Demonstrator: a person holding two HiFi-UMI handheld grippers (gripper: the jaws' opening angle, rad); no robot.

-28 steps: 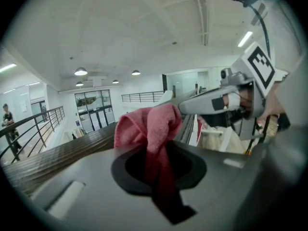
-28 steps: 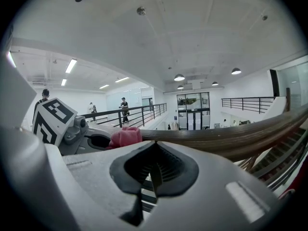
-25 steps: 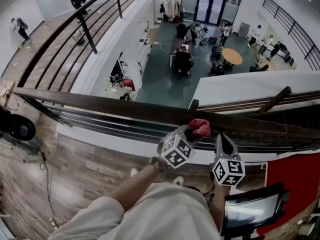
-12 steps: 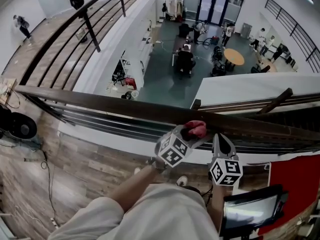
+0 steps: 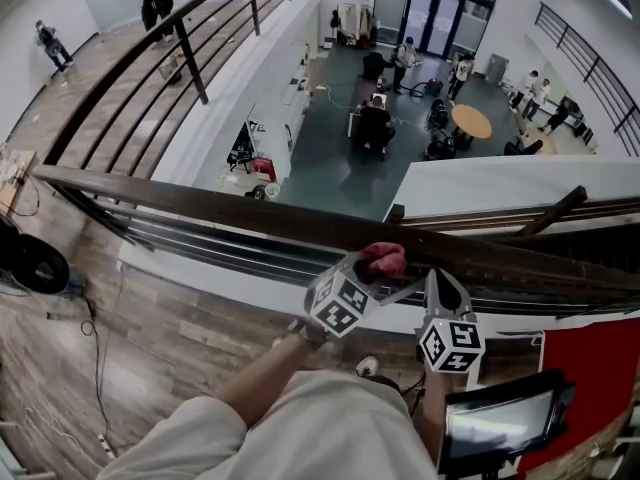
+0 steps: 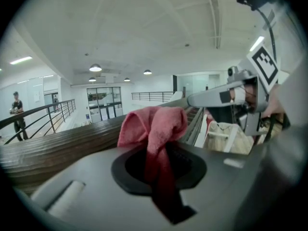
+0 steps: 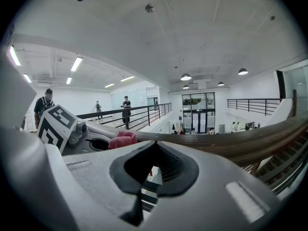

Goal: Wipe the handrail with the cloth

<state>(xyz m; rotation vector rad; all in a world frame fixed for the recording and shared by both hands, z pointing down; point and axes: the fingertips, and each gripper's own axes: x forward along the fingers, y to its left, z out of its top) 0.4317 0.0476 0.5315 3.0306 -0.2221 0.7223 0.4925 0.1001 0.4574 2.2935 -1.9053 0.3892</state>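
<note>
A dark wooden handrail crosses the head view from left to right. My left gripper is shut on a red cloth, which rests bunched on top of the rail. In the left gripper view the cloth sticks up from between the jaws, with the rail just behind it. My right gripper hangs just right of the left one, close to the rail, shut with nothing in it. In the right gripper view the rail runs ahead, and the cloth shows to the left.
Metal bars run under the rail. Far below is an atrium floor with a round table and several people. A monitor and a red mat lie at lower right. A black round object and cables are on the wood floor at left.
My left gripper has slid the red cloth a little to the left along the handrail. The right gripper has stayed almost where it was.
</note>
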